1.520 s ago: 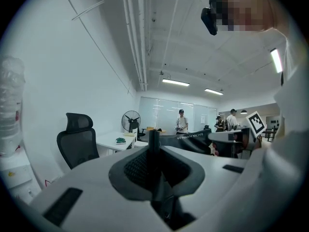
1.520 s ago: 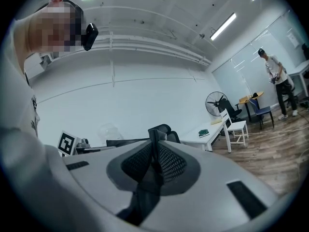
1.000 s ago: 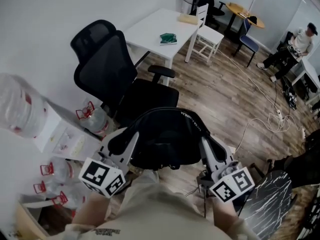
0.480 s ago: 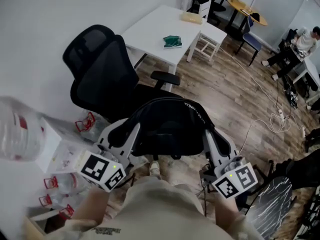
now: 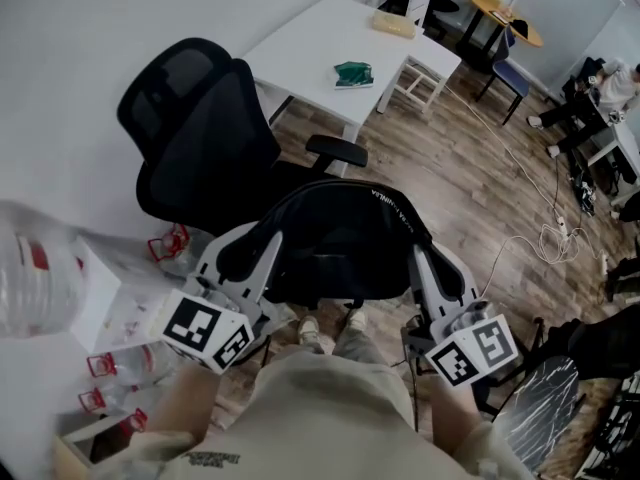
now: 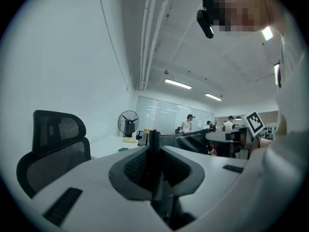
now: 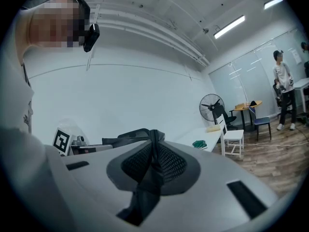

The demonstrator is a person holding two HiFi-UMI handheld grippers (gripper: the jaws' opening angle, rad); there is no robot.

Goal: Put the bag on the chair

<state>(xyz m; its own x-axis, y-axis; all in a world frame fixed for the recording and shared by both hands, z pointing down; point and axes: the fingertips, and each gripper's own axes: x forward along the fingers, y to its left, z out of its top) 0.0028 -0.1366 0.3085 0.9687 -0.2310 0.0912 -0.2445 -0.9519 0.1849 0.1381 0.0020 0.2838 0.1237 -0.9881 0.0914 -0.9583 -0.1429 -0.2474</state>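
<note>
A black bag (image 5: pixel 340 253) hangs between my two grippers, in front of the black office chair (image 5: pixel 205 138) and over the near part of its seat. My left gripper (image 5: pixel 268 240) is shut on the bag's left strap. The left gripper view shows a thin black strap (image 6: pixel 153 151) pinched between its pads, with the bag's lettered edge (image 6: pixel 188 139) to the right and the chair's back (image 6: pixel 55 146) at the left. My right gripper (image 5: pixel 418 253) is shut on the right strap, which runs between its pads (image 7: pixel 153 151) in the right gripper view.
Beyond the chair is a white table (image 5: pixel 320 48) with a green object (image 5: pixel 351 73) on it, and a white chair (image 5: pixel 430 63). Water bottles (image 5: pixel 30 268) and boxes line the wall at the left. A cable (image 5: pixel 545 238) lies on the wood floor. A person (image 5: pixel 600 88) sits far right.
The view has swung a little, so the chair and table sit further left and up. The person's feet now show under the bag. Both grippers keep their hold on the straps.
</note>
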